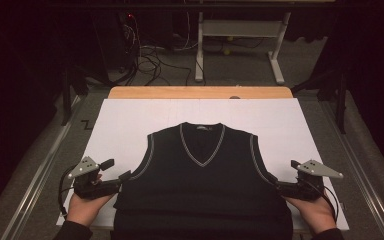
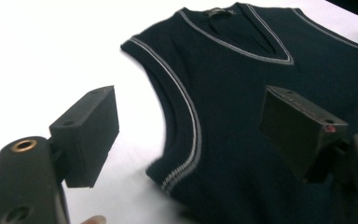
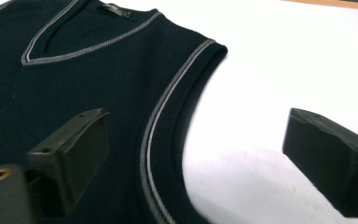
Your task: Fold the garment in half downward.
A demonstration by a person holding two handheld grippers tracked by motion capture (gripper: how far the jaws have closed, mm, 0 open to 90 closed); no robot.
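A black sleeveless V-neck vest [image 1: 202, 185] with grey trim lies flat, front up, on a white sheet [image 1: 130, 120]. My left gripper [image 1: 116, 170] is at the vest's left side, by the bottom of the armhole. In the left gripper view the vest [image 2: 242, 79] lies below the left gripper [image 2: 189, 100], whose jaws stand wide apart above the trimmed armhole edge, holding nothing. My right gripper [image 1: 284, 172] sits at the vest's right side. In the right gripper view the right gripper [image 3: 198, 116] is also wide open over the vest [image 3: 74, 74] and its other armhole edge, gripping nothing.
The white sheet covers a wooden table [image 1: 200, 92] whose far edge shows beyond it. Behind the table stand a white desk frame [image 1: 240, 30] and loose cables [image 1: 150, 60] on the floor. Metal rails [image 1: 40, 170] run along both sides of the table.
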